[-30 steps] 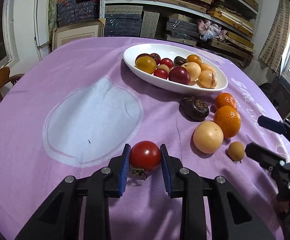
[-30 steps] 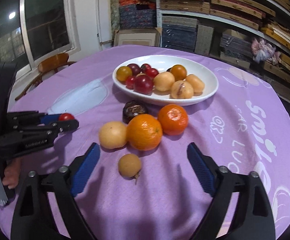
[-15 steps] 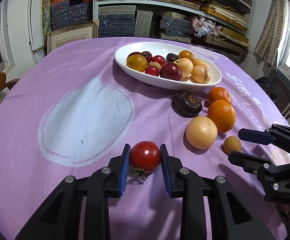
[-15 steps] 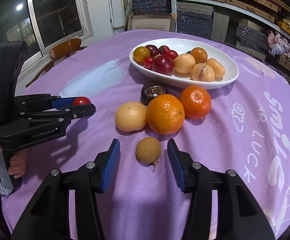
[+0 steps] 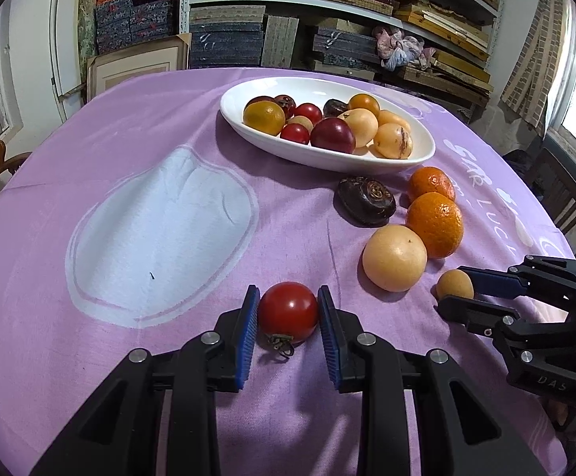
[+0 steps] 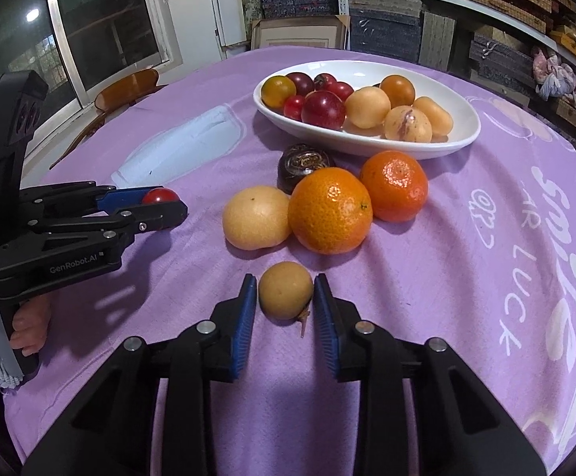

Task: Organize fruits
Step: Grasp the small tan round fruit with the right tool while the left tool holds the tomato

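My left gripper (image 5: 288, 313) is shut on a red tomato (image 5: 288, 309) that rests on the purple cloth near the front edge; the right wrist view shows the same grip (image 6: 160, 204). My right gripper (image 6: 285, 297) is closing on a small tan round fruit (image 6: 286, 289), its blue pads against both sides of it. That fruit (image 5: 454, 283) also shows in the left wrist view, between the right fingers. A white oval bowl (image 5: 327, 162) with several red, yellow and pale fruits stands further back.
Between the bowl and my grippers lie two oranges (image 6: 329, 210) (image 6: 394, 185), a pale yellow fruit (image 6: 256, 217) and a dark brown fruit (image 6: 303, 164). A pale blue patch (image 5: 160, 230) marks the cloth at left. A hand (image 6: 29, 321) holds the left gripper. Shelves and chairs ring the table.
The right gripper's jaws have come together from wide apart onto the small tan fruit. The left gripper has kept still, shut on the tomato.
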